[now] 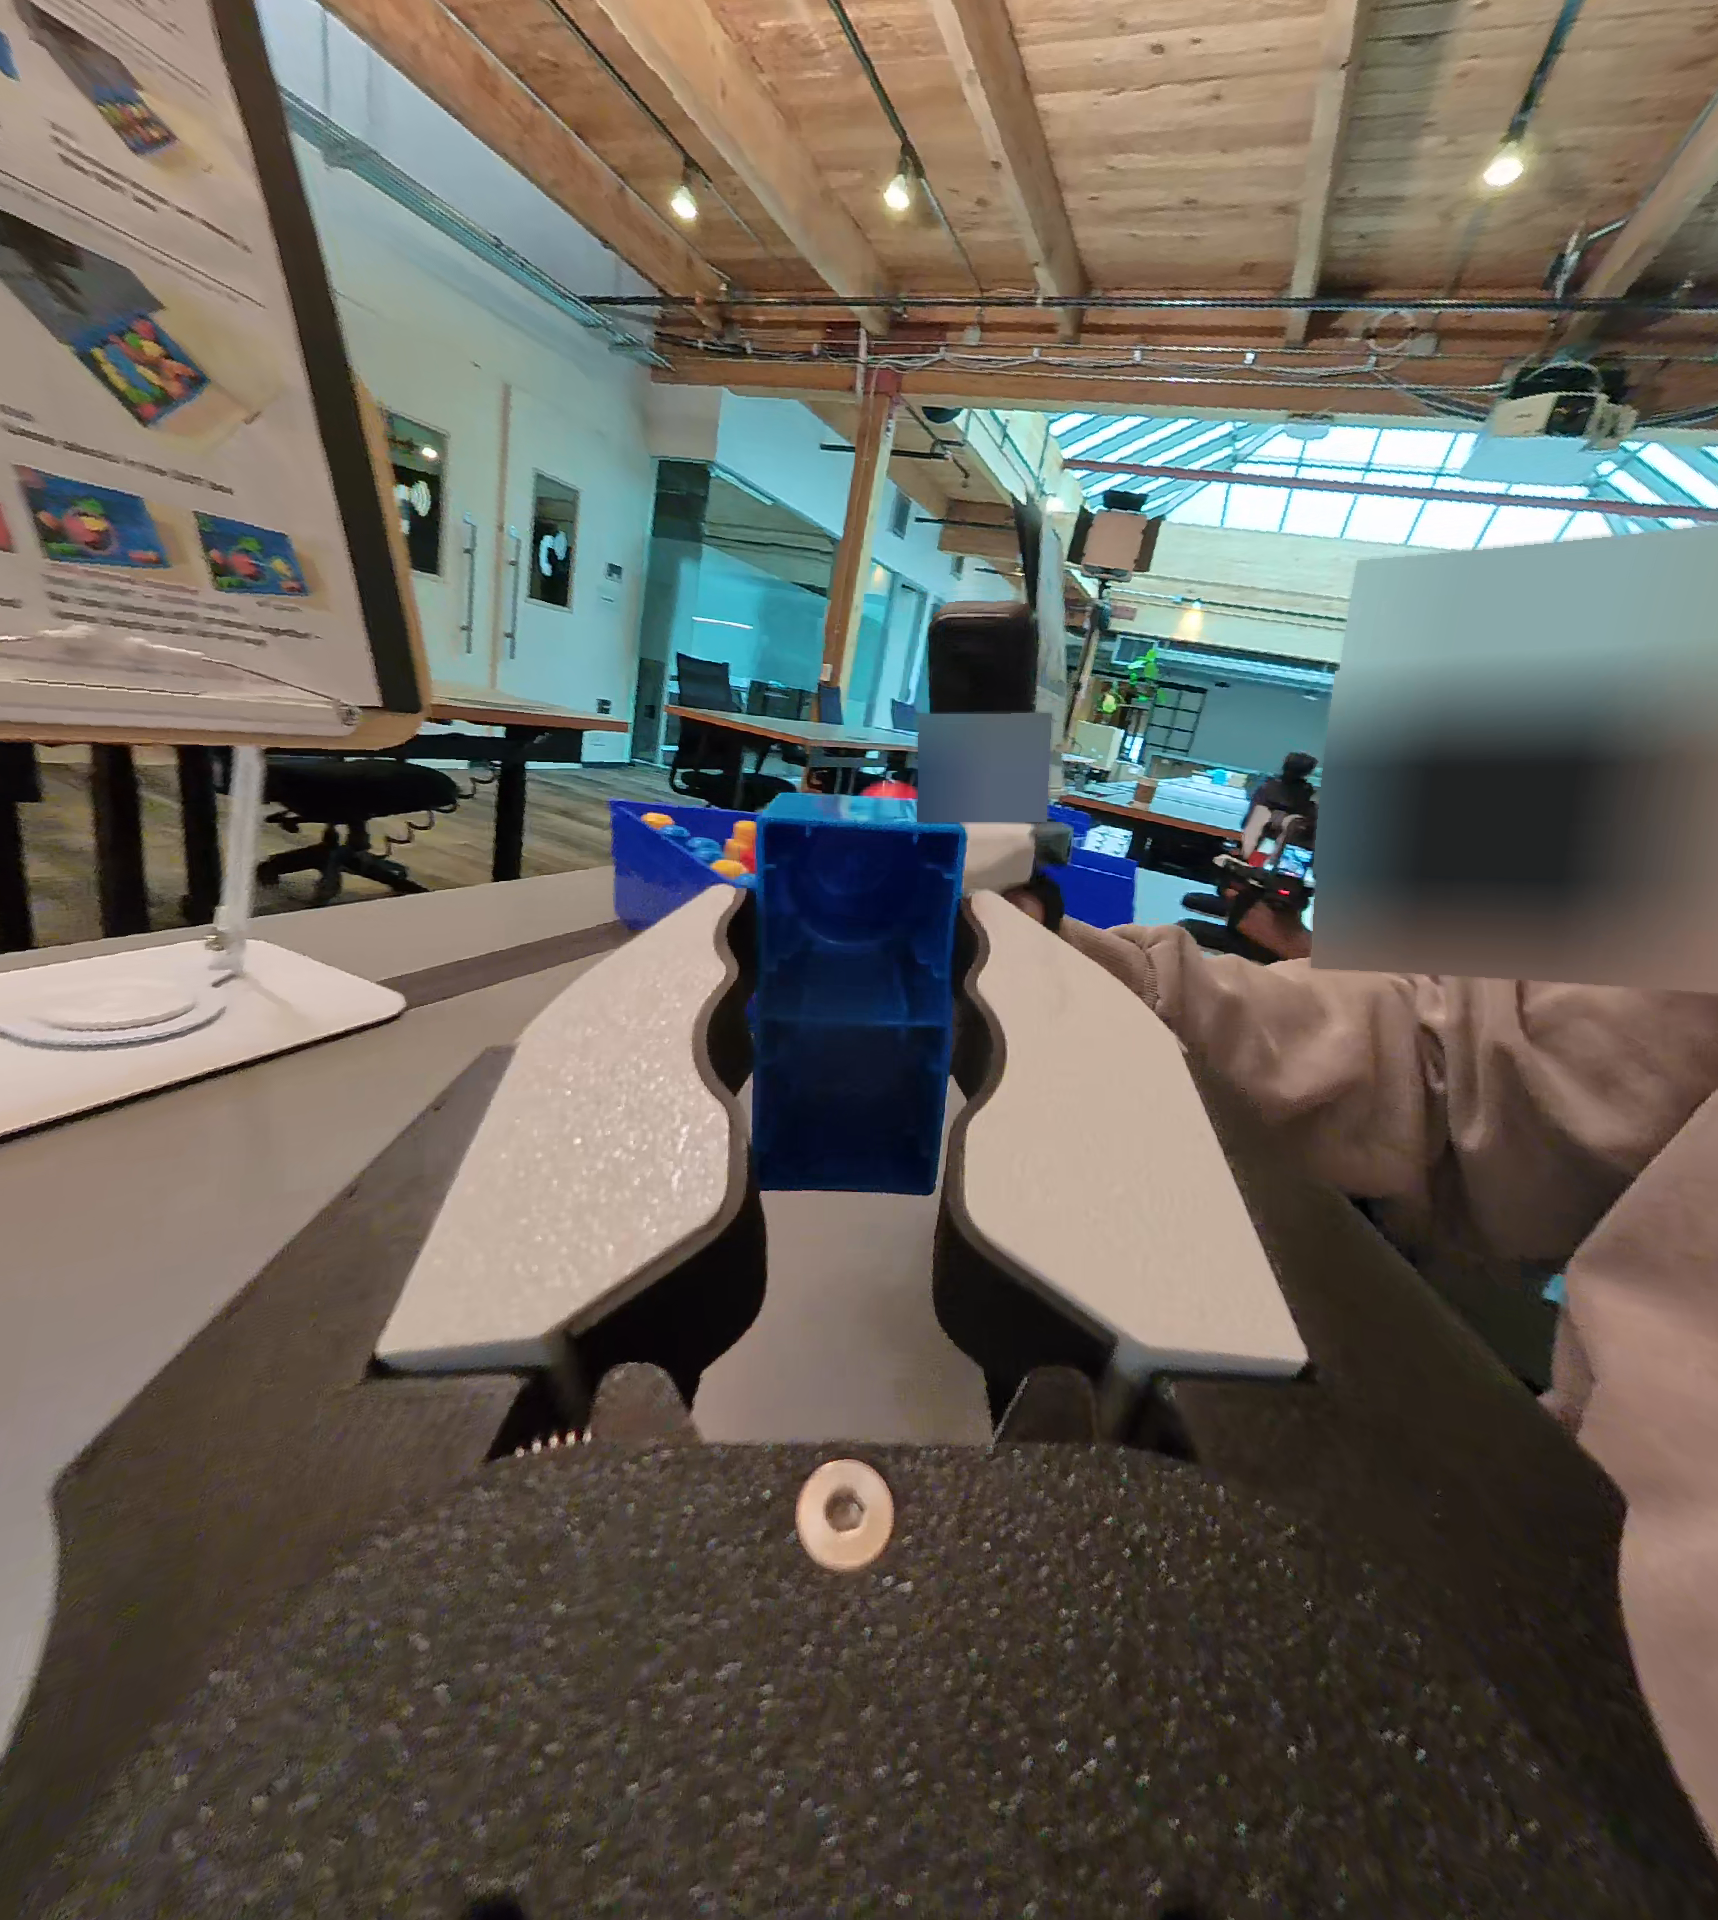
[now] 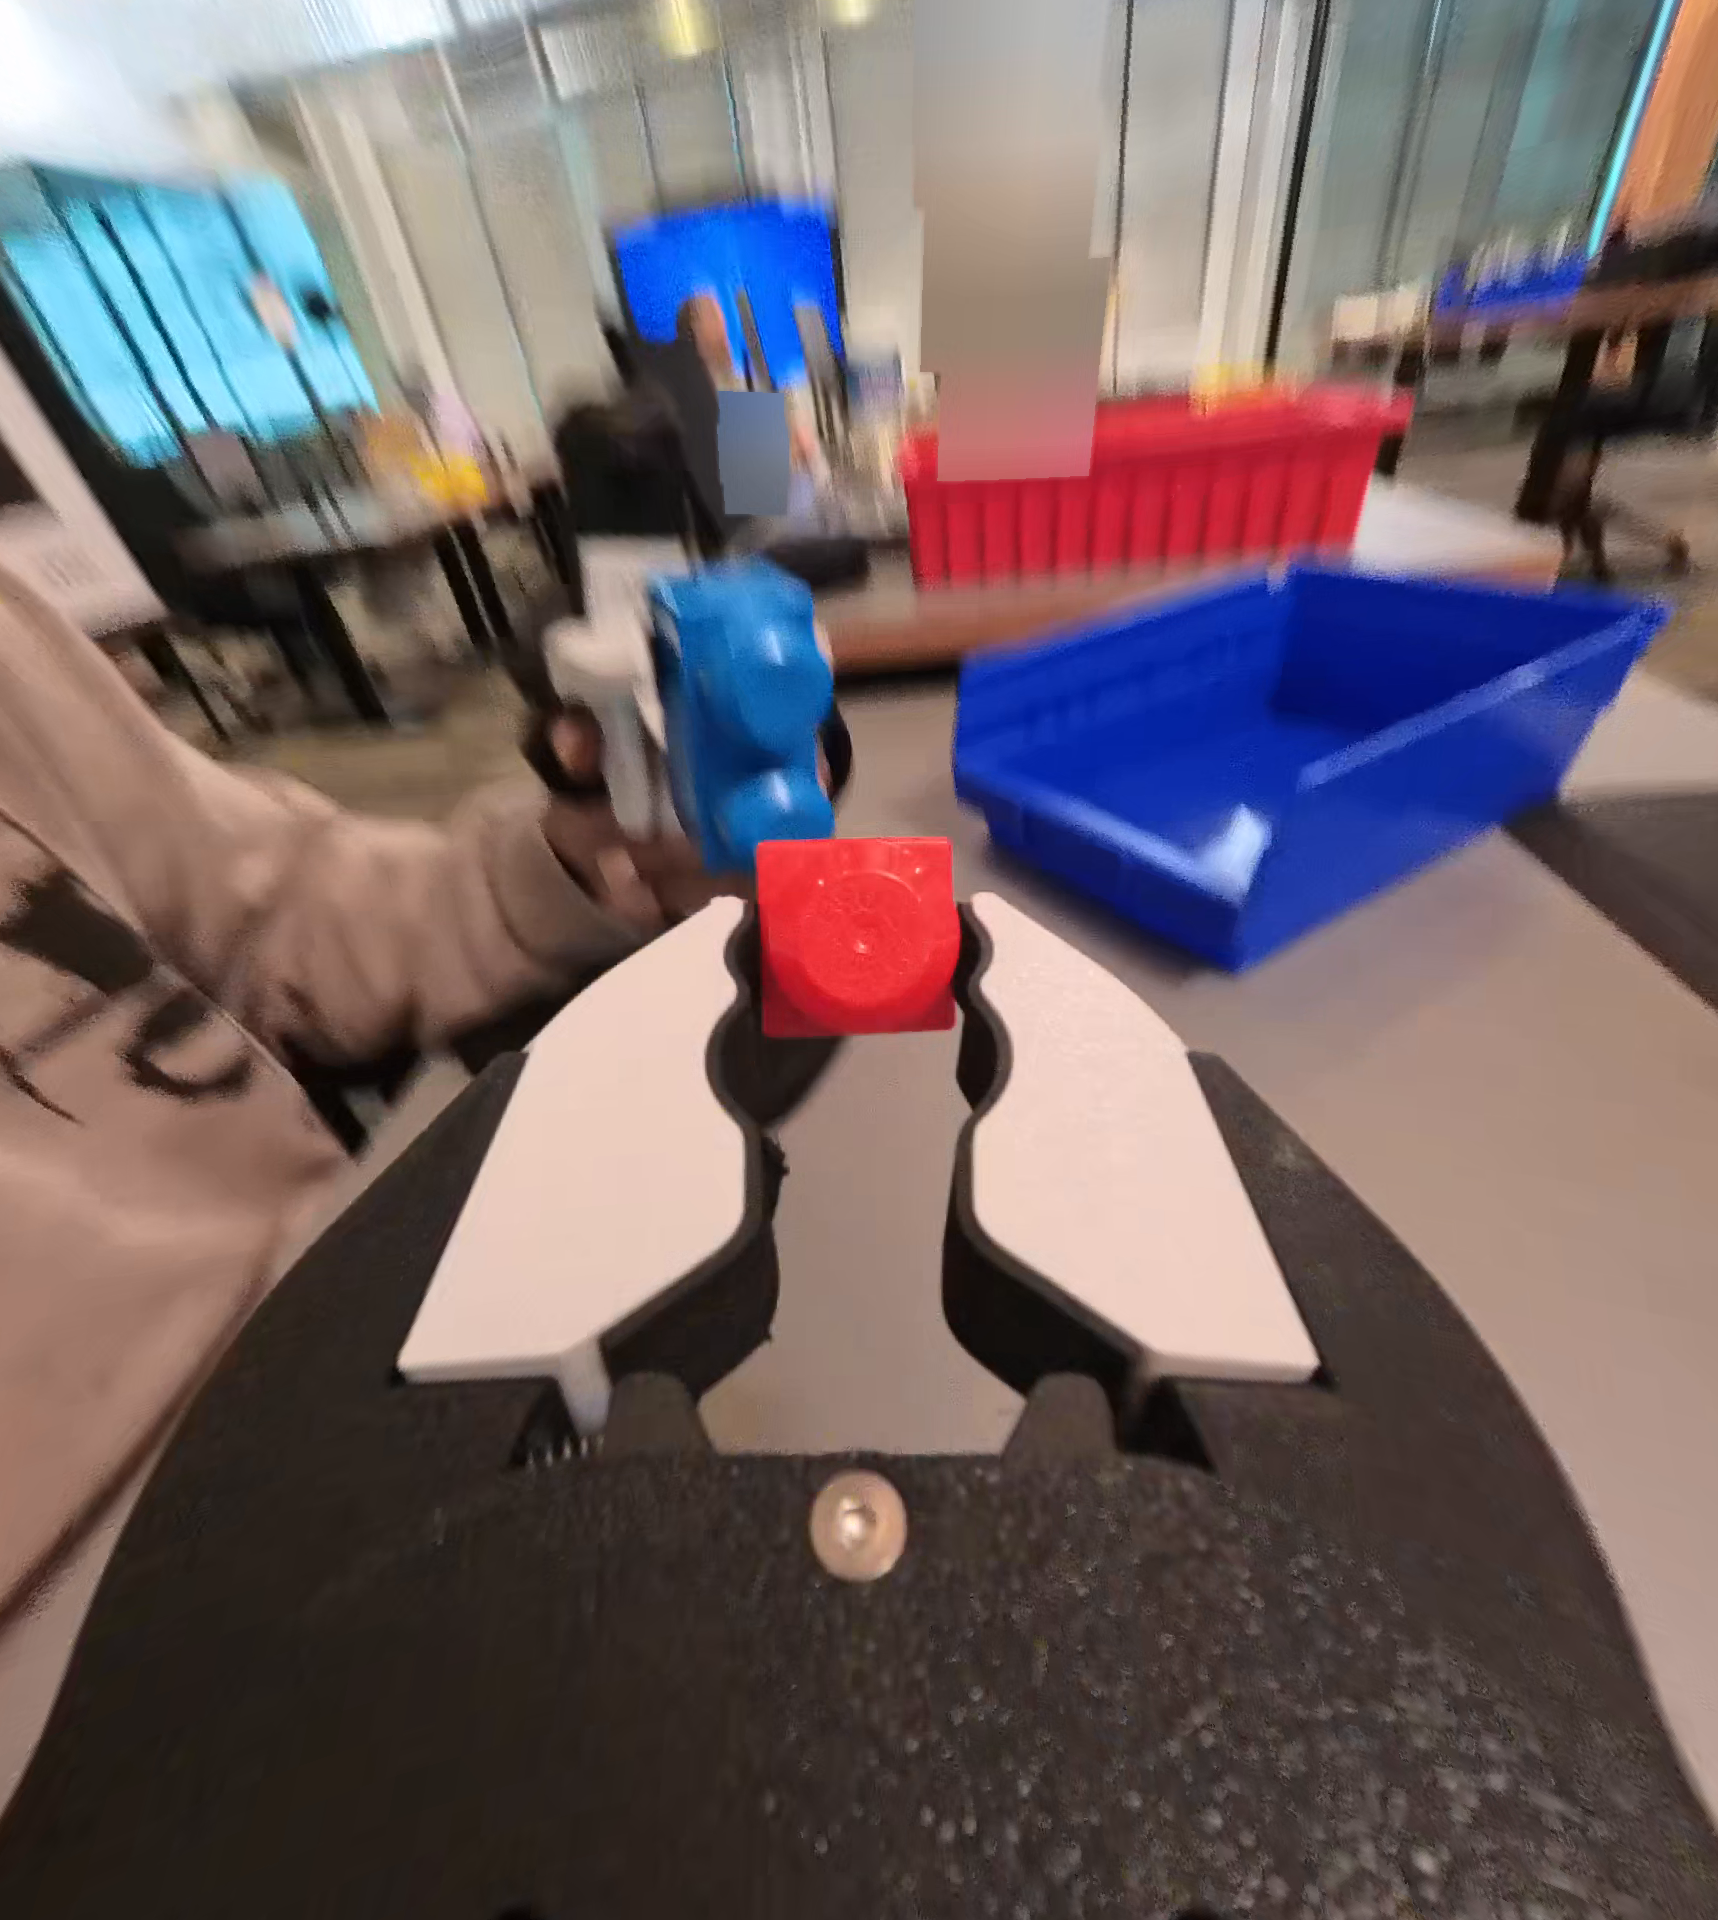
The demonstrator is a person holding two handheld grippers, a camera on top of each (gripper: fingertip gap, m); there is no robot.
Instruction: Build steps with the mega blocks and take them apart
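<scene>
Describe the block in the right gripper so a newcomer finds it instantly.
Start at the empty blue bin on the grey table. Left of it, the right gripper pinches a small red block at its fingertips. Unlike the longer blue block beyond, it has one stud.

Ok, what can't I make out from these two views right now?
- Left wrist view: the blue bin and its contents, mostly hidden behind the blue block in the left hand-held gripper.
- Right wrist view: background detail, motion-blurred.
- Right wrist view: the red block's underside faces away from the camera in the right hand-held gripper.
</scene>
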